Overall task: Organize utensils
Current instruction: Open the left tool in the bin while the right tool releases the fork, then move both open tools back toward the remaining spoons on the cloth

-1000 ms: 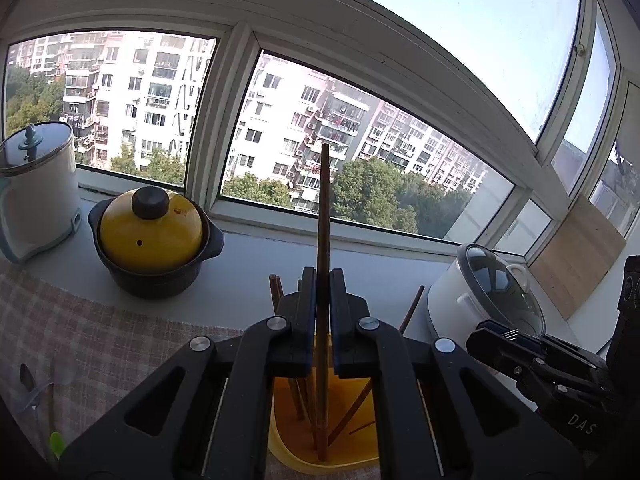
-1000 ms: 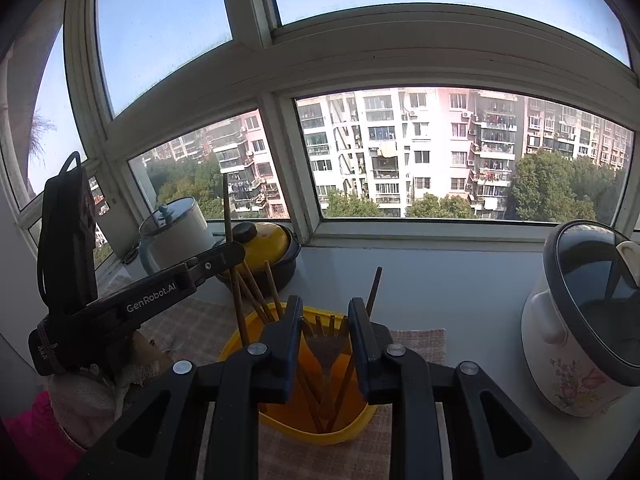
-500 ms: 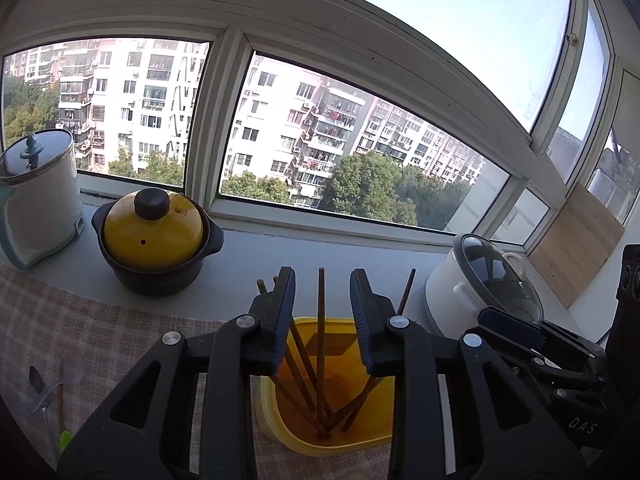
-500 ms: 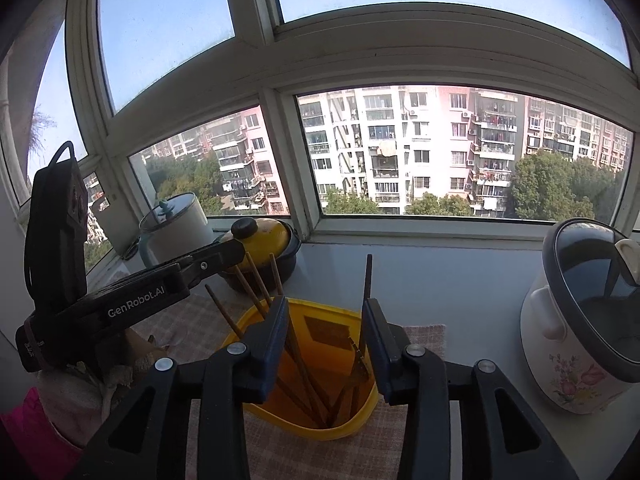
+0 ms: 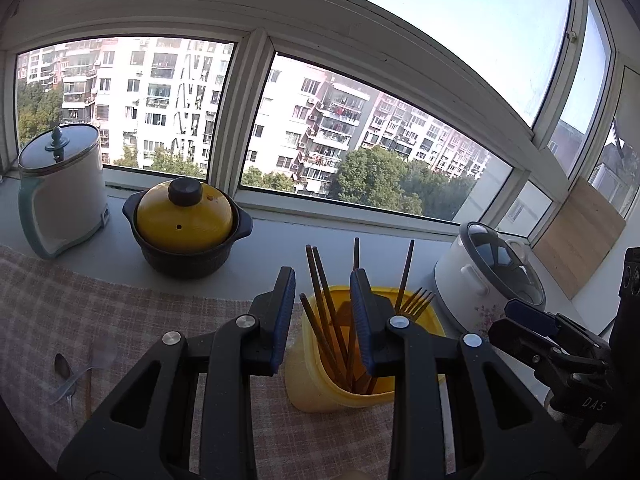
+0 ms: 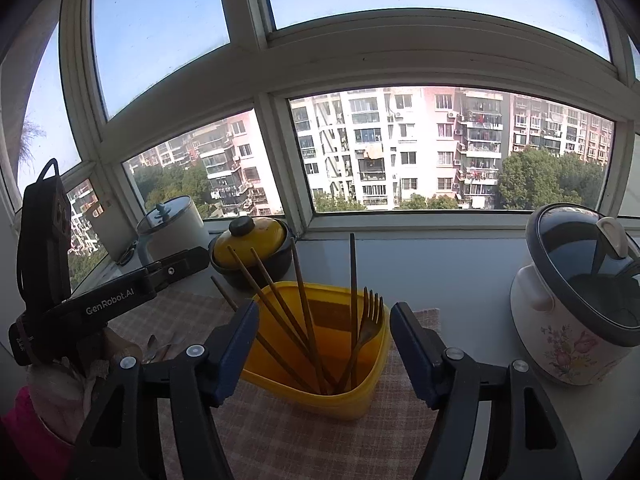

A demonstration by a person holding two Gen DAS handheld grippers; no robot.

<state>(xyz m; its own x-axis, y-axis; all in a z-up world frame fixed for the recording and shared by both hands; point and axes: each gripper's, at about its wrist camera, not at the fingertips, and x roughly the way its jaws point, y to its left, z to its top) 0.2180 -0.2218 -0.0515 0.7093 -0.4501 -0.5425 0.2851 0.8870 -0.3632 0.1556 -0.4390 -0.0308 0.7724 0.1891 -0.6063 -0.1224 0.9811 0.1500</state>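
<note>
Now you are hovering your left gripper (image 5: pixel 322 320), jaws parted and empty, while your right gripper (image 6: pixel 324 344) is opening around nothing; chopsticks (image 6: pixel 280 312) and fork (image 6: pixel 370 320) are standing in the yellow container (image 6: pixel 320 384) at lower centre.

This is a kitchen corner in a home, high up in a tall building. A yellow clay pot (image 5: pixel 185 216), a rice cooker (image 6: pixel 580 300) and a kettle (image 5: pixel 60 188) sit by big windows (image 6: pixel 440 148) facing other flats.

Left gripper (image 5: pixel 322 316) points forward and down, jaws slightly apart, gripping nothing. Right gripper (image 6: pixel 324 344) points likewise, its empty jaws opening wide.
</note>
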